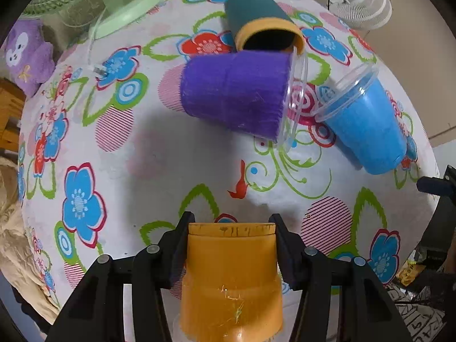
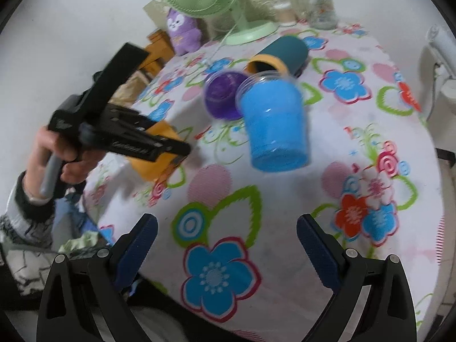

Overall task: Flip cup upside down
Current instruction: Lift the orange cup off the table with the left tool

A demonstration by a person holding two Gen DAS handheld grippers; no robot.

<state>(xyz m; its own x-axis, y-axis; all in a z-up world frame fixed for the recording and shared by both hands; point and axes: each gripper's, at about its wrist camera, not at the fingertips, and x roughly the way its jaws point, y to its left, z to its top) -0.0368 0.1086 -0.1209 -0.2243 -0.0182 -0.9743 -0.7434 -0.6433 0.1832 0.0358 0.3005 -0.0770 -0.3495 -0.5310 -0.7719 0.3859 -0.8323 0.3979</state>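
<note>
your matte black plastic left gripper (image 1: 231,229) has round silver screw heads on its linkage arms. your matte black right gripper (image 2: 227,228) wears ribbed dark-blue finger pads (image 2: 136,245). at nine o'clock, your bare-skinned left hand (image 2: 61,154) shows a dark cuff over a black-and-white patterned sleeve (image 2: 20,228).

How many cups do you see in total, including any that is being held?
4. The orange cup is held in the left tongs. The purple cup, blue cup and dark green cup lie on the floral tablecloth.
</note>
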